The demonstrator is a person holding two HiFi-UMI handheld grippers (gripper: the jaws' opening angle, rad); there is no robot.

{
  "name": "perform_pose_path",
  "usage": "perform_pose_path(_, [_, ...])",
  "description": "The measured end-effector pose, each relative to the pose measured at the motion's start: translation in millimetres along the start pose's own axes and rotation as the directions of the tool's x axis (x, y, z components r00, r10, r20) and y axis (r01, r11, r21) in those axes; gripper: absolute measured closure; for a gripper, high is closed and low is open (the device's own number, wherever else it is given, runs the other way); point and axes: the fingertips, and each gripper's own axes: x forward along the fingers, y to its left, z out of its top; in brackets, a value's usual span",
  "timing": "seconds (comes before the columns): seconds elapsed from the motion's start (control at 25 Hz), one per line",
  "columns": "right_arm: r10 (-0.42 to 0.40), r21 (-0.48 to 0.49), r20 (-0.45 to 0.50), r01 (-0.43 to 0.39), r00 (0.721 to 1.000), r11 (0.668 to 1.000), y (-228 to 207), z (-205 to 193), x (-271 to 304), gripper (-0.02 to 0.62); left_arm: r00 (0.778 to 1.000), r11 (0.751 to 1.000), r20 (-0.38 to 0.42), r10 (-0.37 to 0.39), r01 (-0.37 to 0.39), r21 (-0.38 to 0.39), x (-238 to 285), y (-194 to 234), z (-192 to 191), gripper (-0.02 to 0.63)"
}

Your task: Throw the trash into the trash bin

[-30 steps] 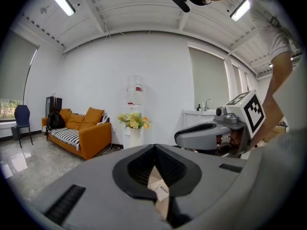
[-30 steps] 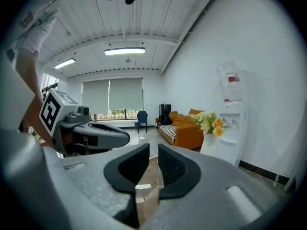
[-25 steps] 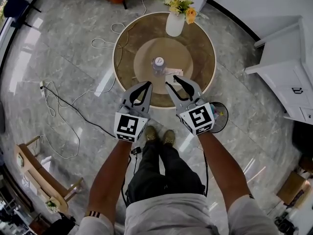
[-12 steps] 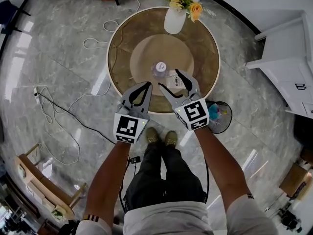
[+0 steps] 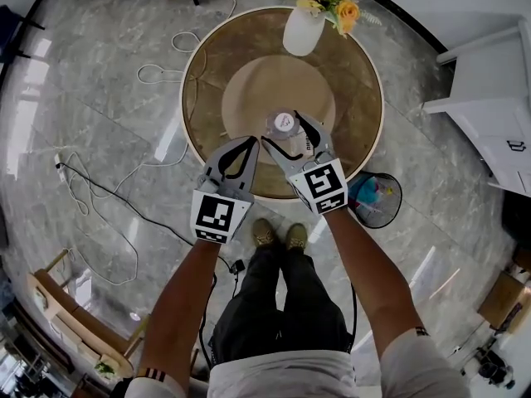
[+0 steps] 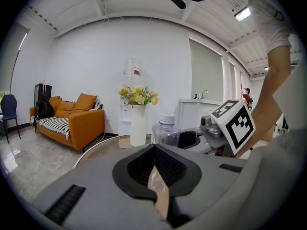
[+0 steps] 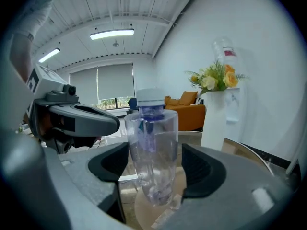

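Jaws just opening wide, right gripper (image 5: 282,131) is straddling the plastic bottle (image 7: 153,143) to grasp it. Left gripper (image 5: 249,144) is idling, clenched.

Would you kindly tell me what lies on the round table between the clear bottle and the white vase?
Nothing does: in the head view, only bare tabletop separates the clear bottle from the white vase.

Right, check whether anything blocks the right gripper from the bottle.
Nothing visible does. The right gripper, whose jaws have just been opening, already has the clear bottle standing between them on the round table, not yet gripped.
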Motion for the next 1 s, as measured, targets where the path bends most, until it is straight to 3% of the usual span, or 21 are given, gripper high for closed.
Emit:
perform_pose_path(0.6, [-0.035,-0.002,0.058,0.035,0.998,0.999,-3,12,15,0.295,0.999,1.000,0.025,-0.029,0.029,0.001,6,11,4,0.606])
perform_pose_path(1.0, [-0.101,0.025,0.168,0.098,0.981,0.995,-4,54,-34,0.295,0.996,0.999,0.070,-0.045,0.045,0.002,0,-10,22,0.606])
